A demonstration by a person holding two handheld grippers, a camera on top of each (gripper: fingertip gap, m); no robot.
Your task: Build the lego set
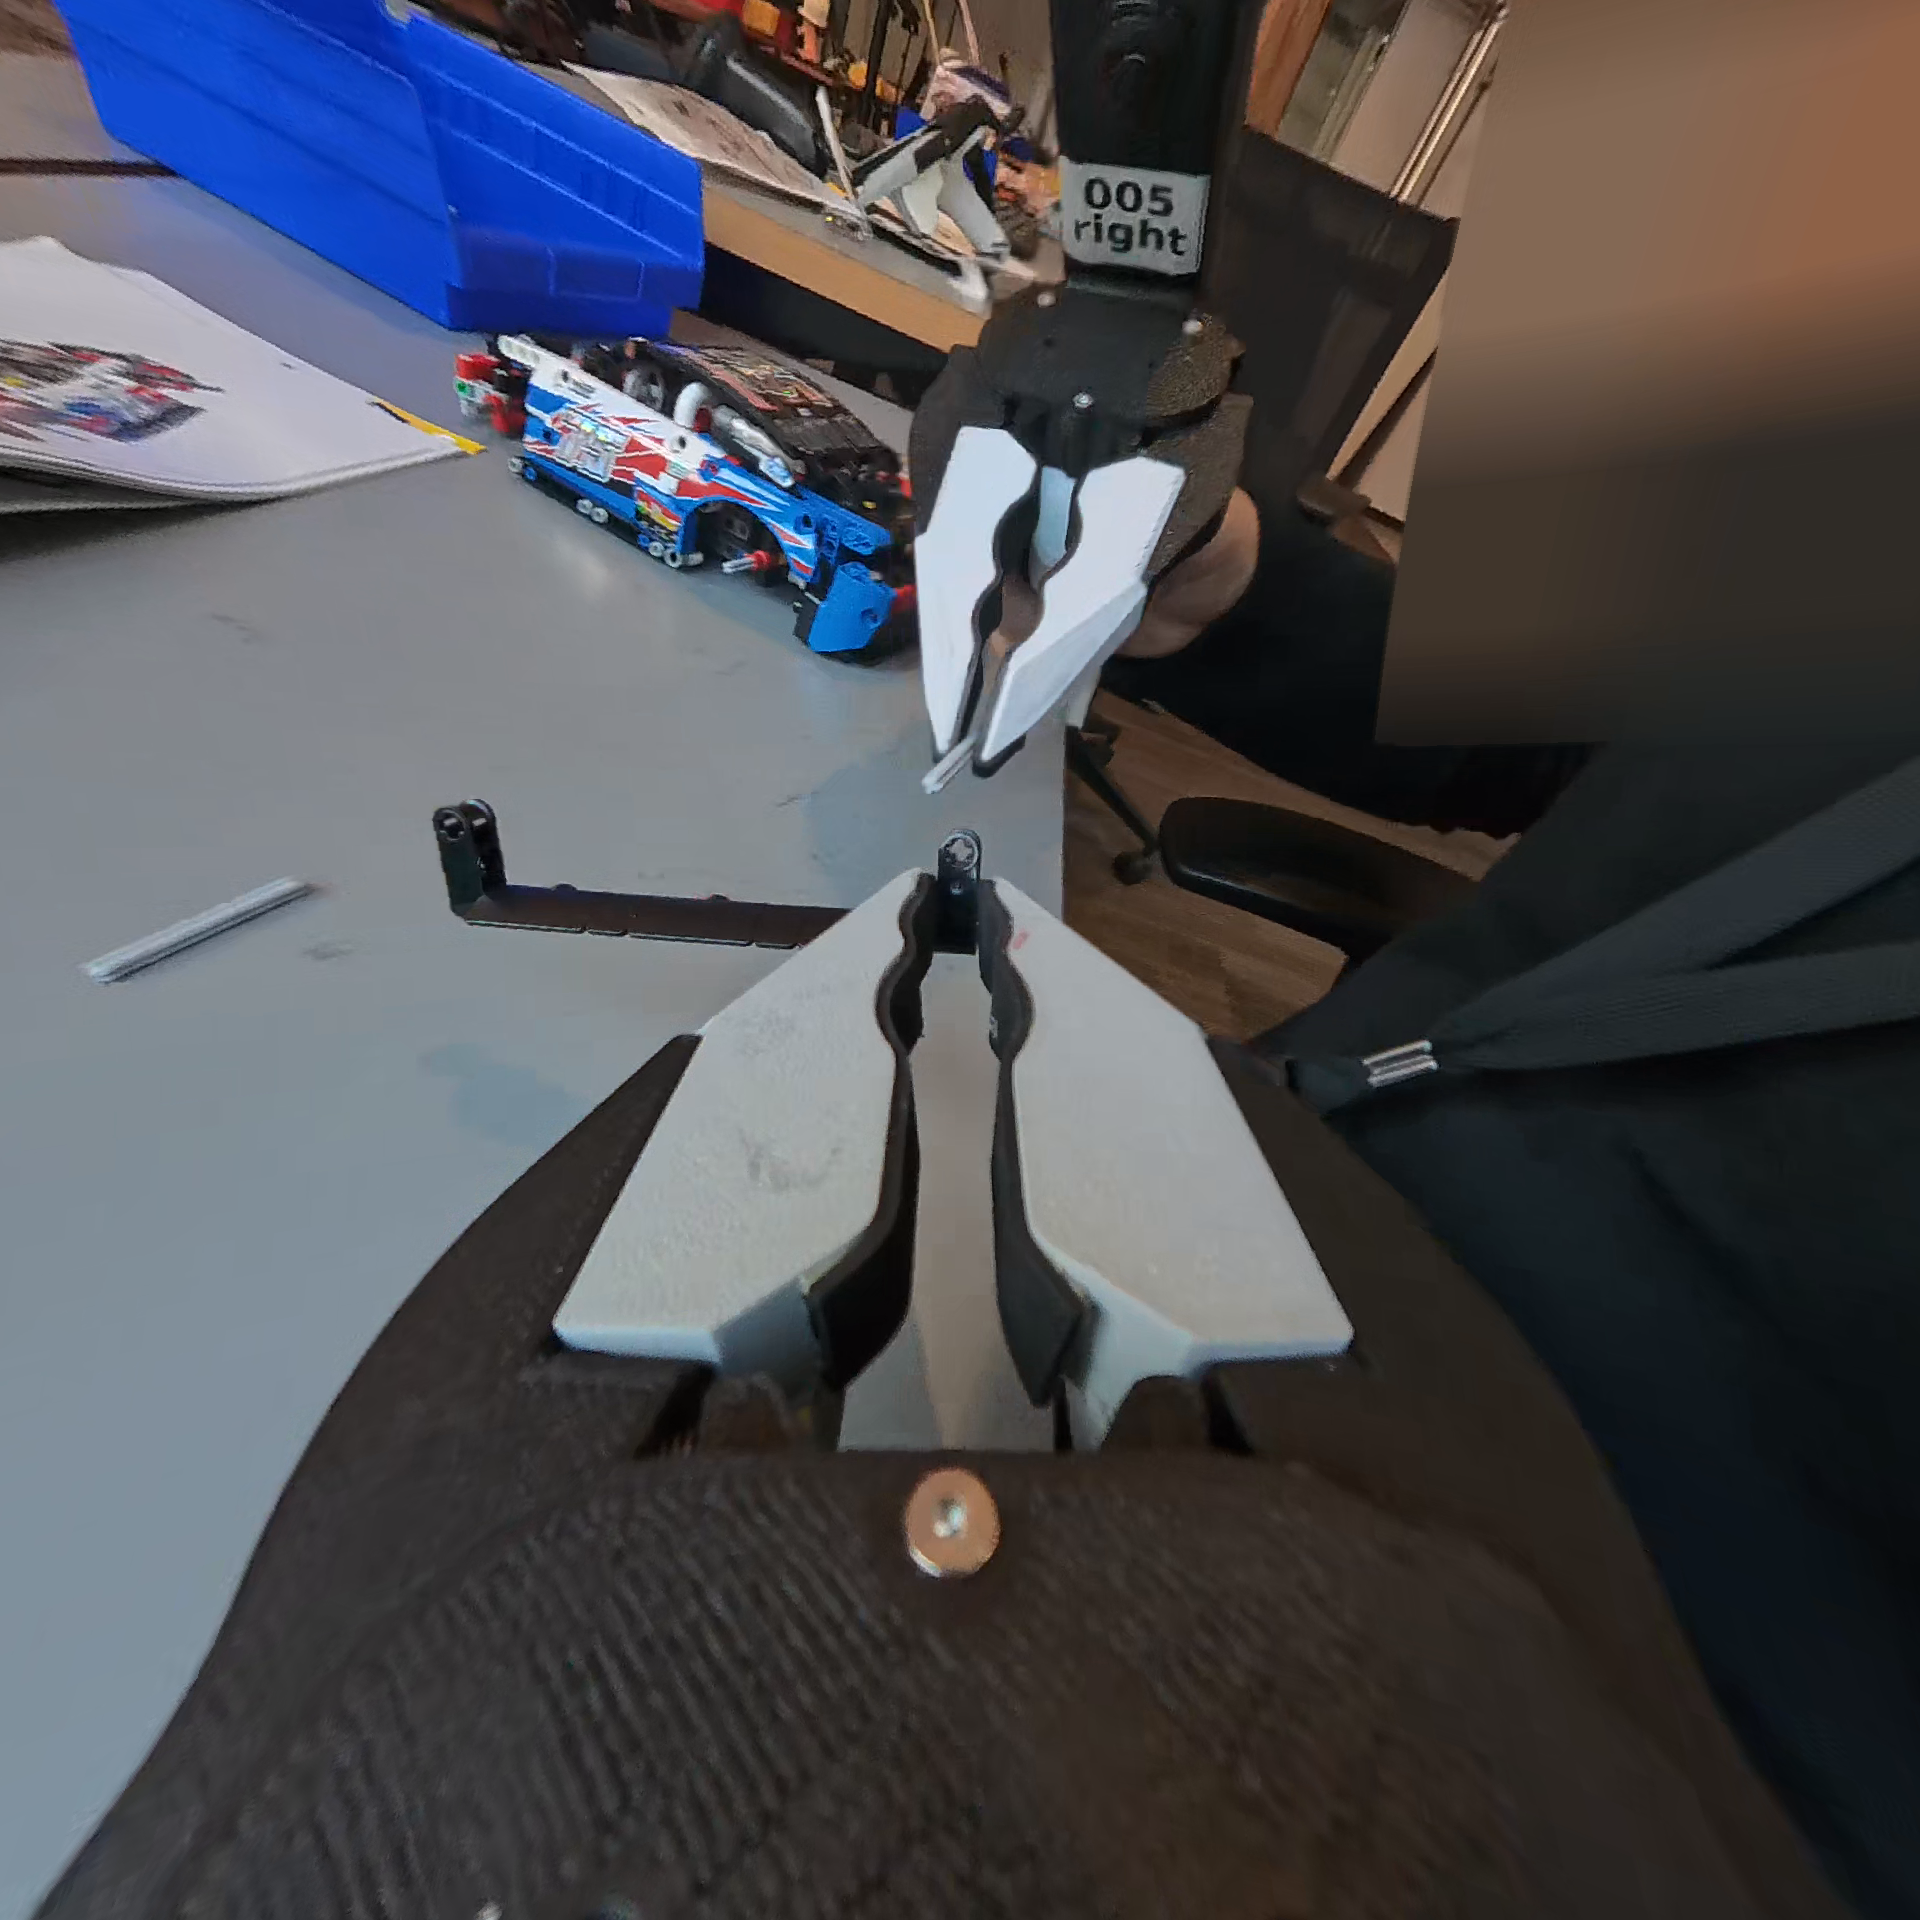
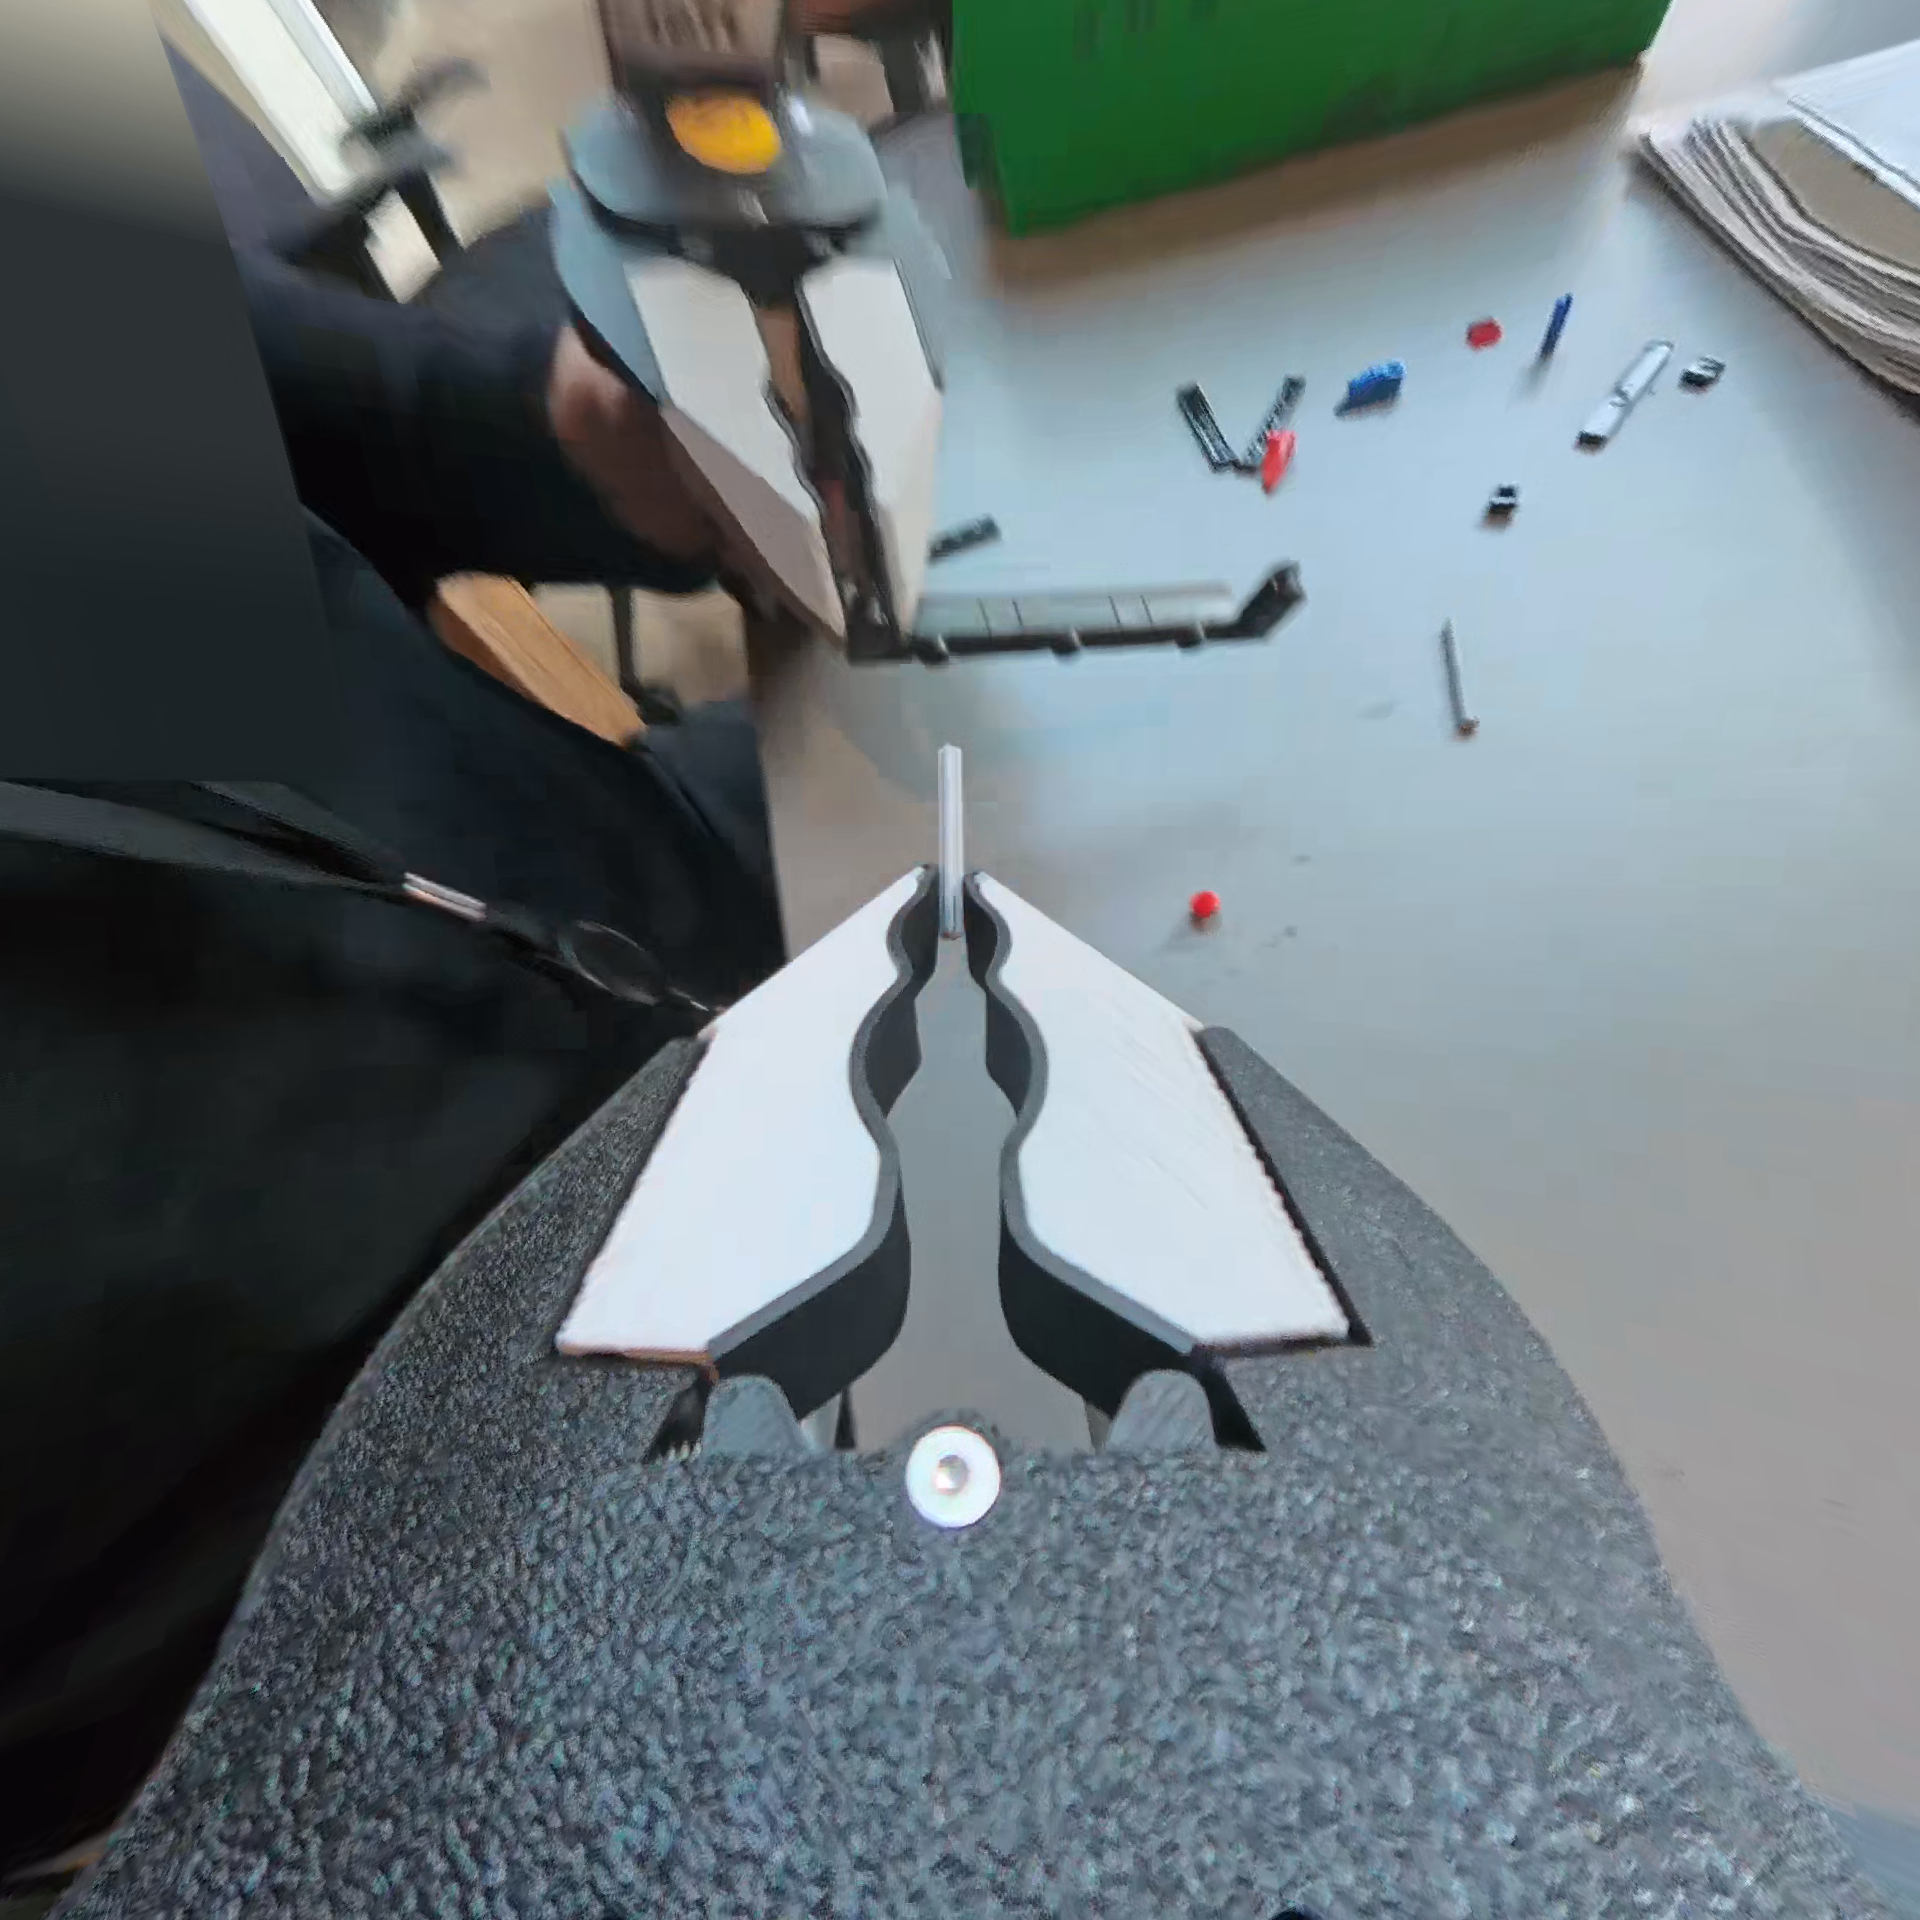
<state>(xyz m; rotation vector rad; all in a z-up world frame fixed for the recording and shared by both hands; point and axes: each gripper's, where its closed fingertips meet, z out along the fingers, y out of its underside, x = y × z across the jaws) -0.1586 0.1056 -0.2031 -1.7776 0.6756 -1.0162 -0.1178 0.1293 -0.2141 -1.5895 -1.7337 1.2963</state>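
At the table edge, the left gripper (image 1: 958, 883) pinches one upright end of a long black lego frame (image 1: 644, 914), its grip partly hidden by the fingers. Just beyond, the right gripper (image 2: 948, 883) clamps a thin grey axle (image 2: 948, 821). Farther off, loose pieces (image 2: 1371, 384) blur on the grey table (image 2: 1455, 1039).

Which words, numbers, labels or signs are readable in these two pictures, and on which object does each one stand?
I do not copy writing; these things bear it:
White label, on the handle of the right hand-held gripper: sharp print.
Stickers on the blue race car model: too small to read.
Open booklet: a printed picture, no readable words.
Right wrist view: no writing visible.
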